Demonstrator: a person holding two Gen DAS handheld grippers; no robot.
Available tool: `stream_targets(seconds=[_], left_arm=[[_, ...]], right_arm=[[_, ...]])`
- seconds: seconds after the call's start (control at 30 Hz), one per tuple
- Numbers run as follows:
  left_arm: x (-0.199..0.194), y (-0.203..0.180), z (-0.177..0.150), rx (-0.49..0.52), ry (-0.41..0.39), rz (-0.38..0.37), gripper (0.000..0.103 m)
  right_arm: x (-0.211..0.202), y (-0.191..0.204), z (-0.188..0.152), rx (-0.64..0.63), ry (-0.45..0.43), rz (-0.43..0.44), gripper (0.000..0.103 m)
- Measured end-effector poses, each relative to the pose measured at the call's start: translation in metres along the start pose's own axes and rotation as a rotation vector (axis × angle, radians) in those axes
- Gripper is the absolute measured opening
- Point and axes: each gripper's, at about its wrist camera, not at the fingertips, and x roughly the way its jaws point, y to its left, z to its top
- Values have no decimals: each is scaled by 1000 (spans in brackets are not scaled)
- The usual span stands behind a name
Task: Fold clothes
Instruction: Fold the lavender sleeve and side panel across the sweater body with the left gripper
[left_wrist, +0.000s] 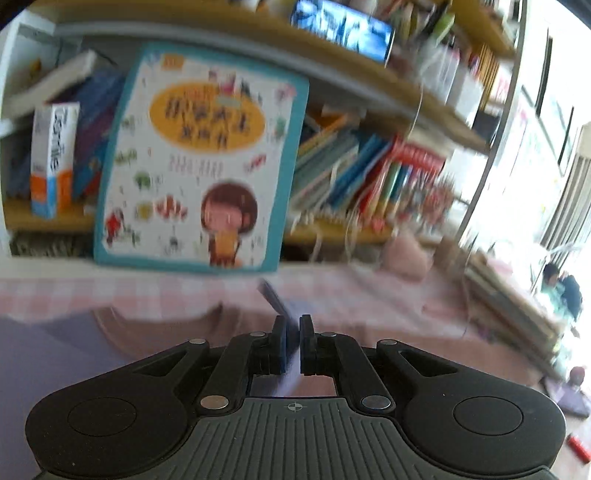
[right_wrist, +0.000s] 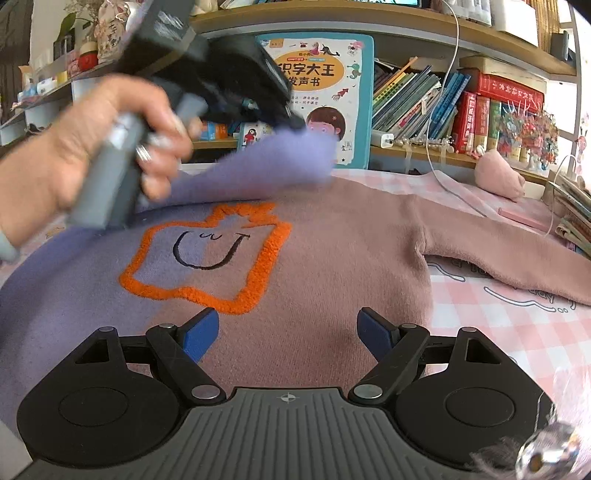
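The two-tone knit sweater (right_wrist: 314, 266), lilac on one half and dusty pink on the other with an orange fuzzy outline and a smiley on the chest, lies flat on the pink checked bed cover (right_wrist: 517, 332). Its body runs from 6 to 12 o'clock in the right wrist view, and the pink sleeve (right_wrist: 498, 254) stretches out toward 3 o'clock. The left claw (left_wrist: 293, 328) is clenched on the lilac sleeve (right_wrist: 280, 158), which is lifted and draped toward 12 o'clock. The right claw (right_wrist: 288, 332) hovers released over the hem. A big children's book (right_wrist: 332, 74) stands against the bookshelf (right_wrist: 461, 155).
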Motion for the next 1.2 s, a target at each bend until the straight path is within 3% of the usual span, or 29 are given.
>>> stream_targets(seconds=[0.03, 0.13, 0.2, 0.27, 0.4, 0.53, 0.6, 0.77, 0.87, 1.0, 1.07, 1.13, 1.2], left_arm=[[1, 1, -4, 3, 7, 13, 8], [-6, 0, -9, 14, 35, -7, 32], [-23, 2, -11, 31, 14, -31, 54], [-47, 6, -15, 57, -24, -26, 59], [-102, 33, -32, 95, -58, 80, 60], [-146, 66, -61, 164, -31, 308, 60], [-162, 80, -75, 173, 2, 385, 60], [-185, 103, -99, 94, 56, 383, 60], [-182, 105, -107, 78, 59, 367, 60], [-172, 104, -105, 87, 45, 355, 60], [-165, 105, -102, 94, 55, 350, 58], [-159, 106, -100, 91, 72, 331, 55], [-155, 107, -99, 87, 85, 311, 38]], right_arm=[[0, 0, 0, 1, 3, 3, 80], [2, 0, 1, 0, 12, 8, 80], [2, 0, 0, -1, 15, 9, 81], [2, 0, 0, 0, 17, 8, 81], [4, 0, 0, 3, 30, 6, 81], [4, 3, 0, -13, 30, -11, 81], [2, 4, 0, -21, 14, -21, 81], [-6, -1, 0, -10, -12, -95, 80], [-14, -15, 2, 40, -11, -169, 78], [-24, -39, 3, 123, 5, -194, 76], [-27, -47, 3, 153, 15, -205, 69], [-27, -52, 1, 177, 31, -213, 64], [-24, -55, -1, 194, 51, -206, 53]])
